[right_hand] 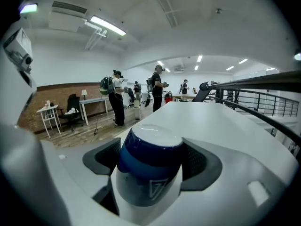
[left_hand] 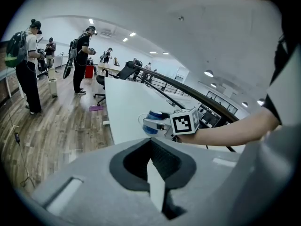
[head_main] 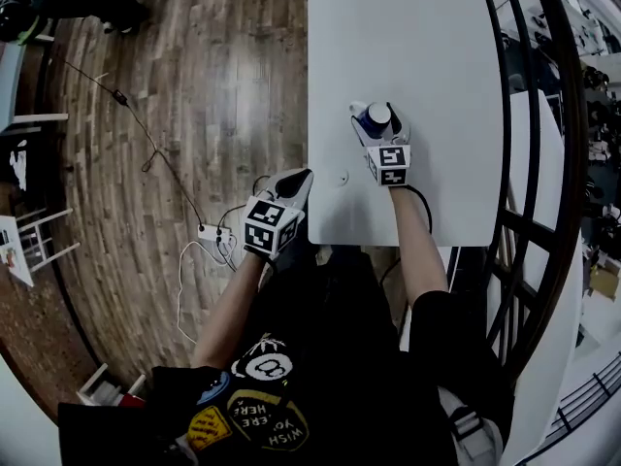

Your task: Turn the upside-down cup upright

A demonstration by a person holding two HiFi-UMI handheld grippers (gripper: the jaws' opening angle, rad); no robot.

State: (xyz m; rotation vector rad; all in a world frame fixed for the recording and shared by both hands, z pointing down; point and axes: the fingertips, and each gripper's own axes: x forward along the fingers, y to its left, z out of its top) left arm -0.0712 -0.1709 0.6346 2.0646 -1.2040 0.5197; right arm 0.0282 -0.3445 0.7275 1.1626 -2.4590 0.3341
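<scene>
A blue and white cup (head_main: 377, 116) is at the near part of the white table (head_main: 417, 37), gripped between the jaws of my right gripper (head_main: 381, 127). In the right gripper view the cup (right_hand: 149, 154) fills the gap between the pads, blue band above, white below, with a pale end facing up; I cannot tell whether that end is the mouth or the base. My left gripper (head_main: 295, 183) hangs over the table's near left edge, shut and empty. The left gripper (left_hand: 156, 185) looks toward the cup (left_hand: 152, 122) and the right gripper (left_hand: 162, 125).
A small round mark (head_main: 341, 177) lies on the table between the grippers. A black railing (head_main: 543, 163) runs along the table's right side. Cables and a power strip (head_main: 208, 231) lie on the wooden floor to the left. Several people (left_hand: 81, 60) stand farther off.
</scene>
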